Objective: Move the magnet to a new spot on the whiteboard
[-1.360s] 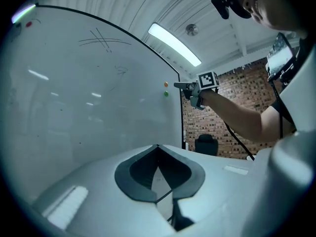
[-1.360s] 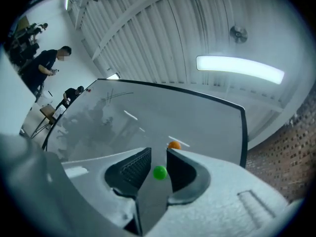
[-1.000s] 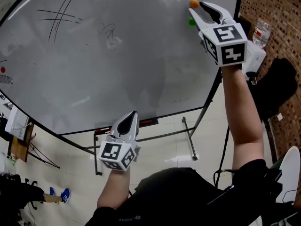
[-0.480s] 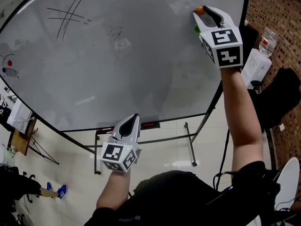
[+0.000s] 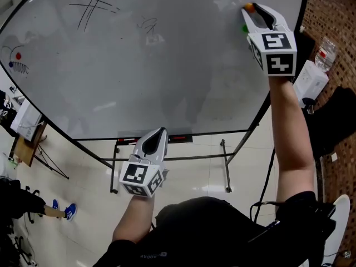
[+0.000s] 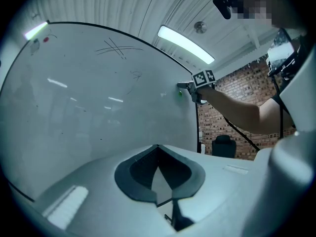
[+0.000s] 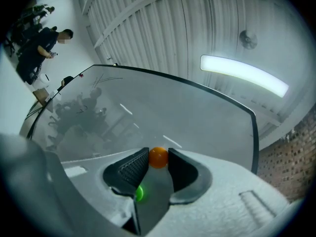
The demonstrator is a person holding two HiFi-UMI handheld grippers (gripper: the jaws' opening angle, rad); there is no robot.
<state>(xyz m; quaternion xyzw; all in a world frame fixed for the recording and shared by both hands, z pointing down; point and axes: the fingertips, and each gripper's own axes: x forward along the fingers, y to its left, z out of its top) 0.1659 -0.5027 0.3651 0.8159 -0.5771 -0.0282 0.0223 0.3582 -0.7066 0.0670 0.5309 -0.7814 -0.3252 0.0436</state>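
At the whiteboard's (image 5: 139,65) upper right, a small orange magnet (image 5: 248,6) sits on the surface with a green magnet (image 5: 244,29) just below it. My right gripper (image 5: 253,10) is raised to the board. Its jaws have just been closing, and in the right gripper view both pads touch the orange magnet (image 7: 158,158) at the tips. The green magnet (image 7: 139,193) shows lower, between the fingers but apart from them. My left gripper (image 5: 160,131) hangs low before the board's bottom edge, and its tips (image 6: 158,146) meet with nothing between them.
A red magnet (image 5: 18,55) and a blue one (image 5: 11,64) sit at the board's far left beside pen marks. The board stands on a metal frame (image 5: 225,166). A water bottle (image 5: 325,53) and a white box (image 5: 310,79) stand by the brick wall at right.
The right gripper's jaws have narrowed around the orange magnet, which now sits between the tips. The head view has shifted slightly. The left gripper has hardly moved.
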